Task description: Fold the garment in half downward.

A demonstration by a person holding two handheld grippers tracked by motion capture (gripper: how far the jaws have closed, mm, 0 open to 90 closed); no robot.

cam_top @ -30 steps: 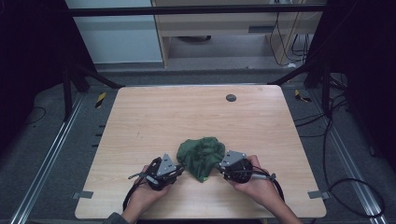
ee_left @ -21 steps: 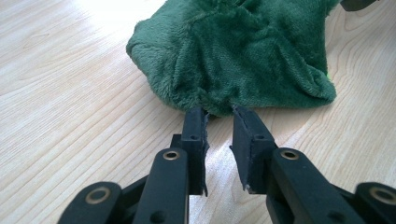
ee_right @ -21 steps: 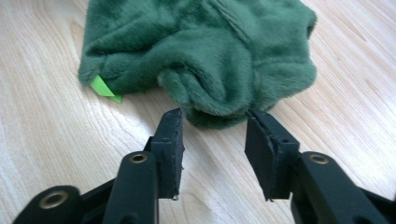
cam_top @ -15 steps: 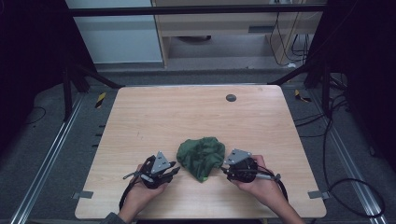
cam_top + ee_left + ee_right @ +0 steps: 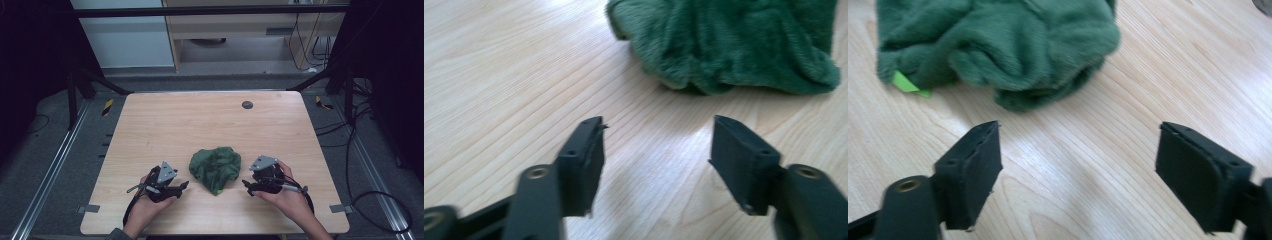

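While the green cloth (image 5: pixel 216 169) lies bunched at the near middle of the worktop (image 5: pixel 200 120), you hold your left tool (image 5: pixel 181 187) at its eight o'clock and your right tool (image 5: pixel 247 186) at its four o'clock. Both tools have just been opening; their jaws stand apart over bare wood, clear of the cloth.

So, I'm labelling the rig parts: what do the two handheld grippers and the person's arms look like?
Both the left gripper and right gripper are black, each topped by a grey three-cornered plate and trailing a black cable. Their jaws are flat, blocky black pads with small screw holes on brass-coloured pivots. A dark sleeve edge shows at the left wrist.
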